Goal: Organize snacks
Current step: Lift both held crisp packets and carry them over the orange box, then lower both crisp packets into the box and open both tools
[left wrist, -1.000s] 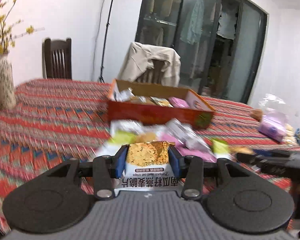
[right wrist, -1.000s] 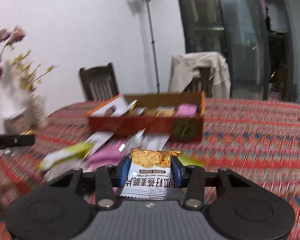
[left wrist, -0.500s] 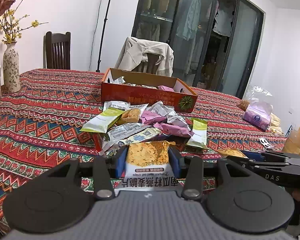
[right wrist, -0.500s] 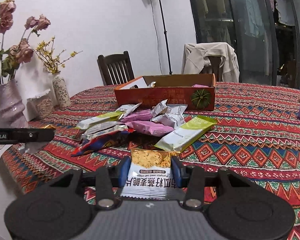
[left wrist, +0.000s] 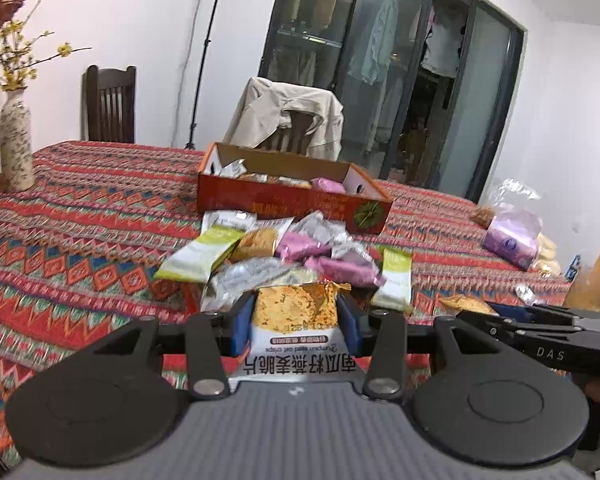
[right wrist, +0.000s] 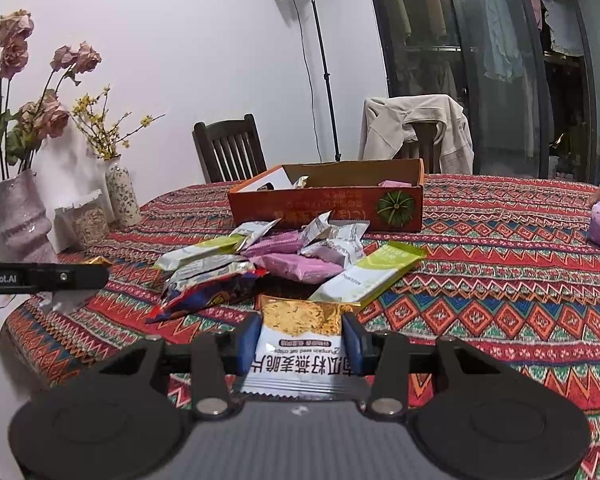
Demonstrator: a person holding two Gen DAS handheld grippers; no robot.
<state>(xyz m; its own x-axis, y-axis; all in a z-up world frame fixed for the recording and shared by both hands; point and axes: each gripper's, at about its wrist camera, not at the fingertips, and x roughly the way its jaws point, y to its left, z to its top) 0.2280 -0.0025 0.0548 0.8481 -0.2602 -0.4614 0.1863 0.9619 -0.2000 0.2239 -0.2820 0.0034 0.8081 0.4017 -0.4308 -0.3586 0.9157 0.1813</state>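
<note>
My left gripper (left wrist: 296, 322) is shut on a pumpkin seed oat crisp packet (left wrist: 296, 332), held above the near table edge. My right gripper (right wrist: 300, 346) is shut on a second oat crisp packet (right wrist: 300, 344) of the same kind. An orange cardboard box (left wrist: 292, 200) holding some snacks stands mid-table; it also shows in the right wrist view (right wrist: 332, 204). A pile of loose snack packets (left wrist: 284, 256) lies between the box and me, with green, pink and silver wrappers (right wrist: 284, 256). The right gripper shows at the right edge of the left wrist view (left wrist: 540, 340).
Vases with flowers (right wrist: 24, 216) and a jar (right wrist: 86, 224) stand at the table's left. A purple tissue pack (left wrist: 510, 240) and a bag lie at the right. Two chairs (right wrist: 228, 152) stand behind the table, one draped with a jacket (left wrist: 288, 116).
Both grippers pulled back from the box toward the near table edge, each keeping its oat crisp packet. In the last half second the left moved slightly closer to the pile.
</note>
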